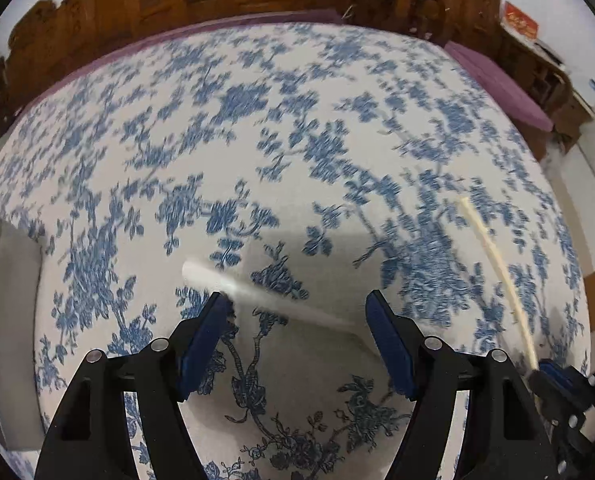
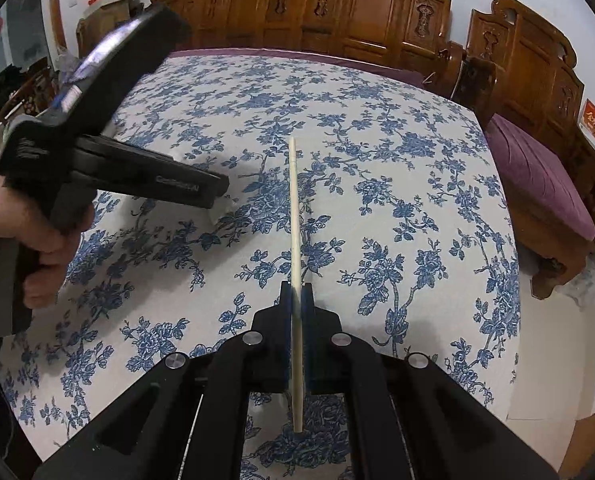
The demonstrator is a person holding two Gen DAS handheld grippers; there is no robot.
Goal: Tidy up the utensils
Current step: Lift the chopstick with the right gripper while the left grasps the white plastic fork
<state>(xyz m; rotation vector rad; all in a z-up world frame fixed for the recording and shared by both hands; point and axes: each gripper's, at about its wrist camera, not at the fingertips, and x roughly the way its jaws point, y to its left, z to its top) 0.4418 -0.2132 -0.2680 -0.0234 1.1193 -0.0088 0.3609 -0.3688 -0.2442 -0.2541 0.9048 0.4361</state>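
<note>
- The right gripper (image 2: 296, 296) has its blue pads clamped tight on a pale chopstick (image 2: 294, 216), gripping it low down, so most of the stick pokes forward over the table and a short tail hangs back under the jaws.
- The left gripper (image 1: 297, 308) has its jaws spread wide with nothing between them. A second pale stick (image 1: 233, 284), pretty blurred, lies on the cloth right at the tip of its left pad.
- Looks like the step in hand is the left one going for that loose stick. Best bet: centre the stick between the pads before closing, since right now it's sitting off to one side and a squeeze could just flick it away.
- Come down flat enough that both pads reach the cloth. It's a thin thing lying flush on fabric, so it'll probably want to roll.
- The right side should just hold steady and stay clear; its stick shows at the right edge of the left wrist view, near but not touching.
- All of this sits on a blue floral tablecloth (image 2: 417, 184), with a white container (image 1: 13, 320) at the left edge, possibly where the sticks go, can't tell for sure.
- Carved wooden furniture (image 2: 337, 8) is behind the table, well apart.
</note>
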